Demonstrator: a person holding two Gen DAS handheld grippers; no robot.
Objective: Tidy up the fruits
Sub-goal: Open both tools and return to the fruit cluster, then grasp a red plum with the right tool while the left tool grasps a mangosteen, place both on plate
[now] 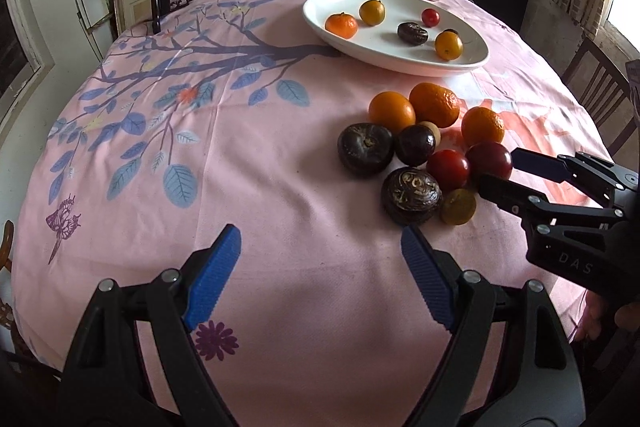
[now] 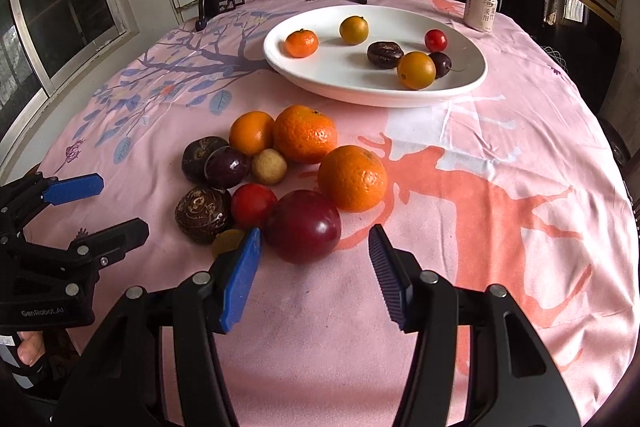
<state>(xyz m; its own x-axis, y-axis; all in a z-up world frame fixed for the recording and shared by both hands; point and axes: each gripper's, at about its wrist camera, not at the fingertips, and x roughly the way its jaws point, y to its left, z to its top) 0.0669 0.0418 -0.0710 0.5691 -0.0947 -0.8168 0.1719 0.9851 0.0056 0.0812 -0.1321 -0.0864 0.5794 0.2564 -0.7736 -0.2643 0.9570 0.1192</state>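
- Your right gripper (image 2: 314,255) sits low over the pink tablecloth (image 2: 500,187) with its jaws spread wide and nothing between them; the large dark red plum (image 2: 304,225) lies just ahead, closer to the left finger than the right.
- Your left gripper (image 1: 320,259) hangs back from the pile, also released and empty, so it has no part in this pick.
- The loose fruit clusters on the cloth in front of the white oval plate (image 2: 304,75), which already carries 6 pieces.
- The step in hand looks like taking that plum to the plate.
- Shift slightly right so the plum centres between the pads, since the left blue pad (image 2: 242,279) is almost against the small yellow-green fruit (image 2: 228,242) and could nudge it.
- Push in until the pads flank the plum's widest part, then close gently; the skin looks smooth and glossy, so a pinch near the front would likely squirt it out.
- Watch the red tomato (image 2: 253,205) and the nearest orange (image 2: 353,177), both touching or nearly touching the plum; lift straight up so they do not roll.
- Set it in a bare patch of the plate, away from the rim.
- Readable writing: "GenRobot.AI" on the left gripper body in the right view, and "DAS" on the right gripper body in the left view.
- The can (image 2: 481,9) behind the plate carries Chinese characters too small for you to read.
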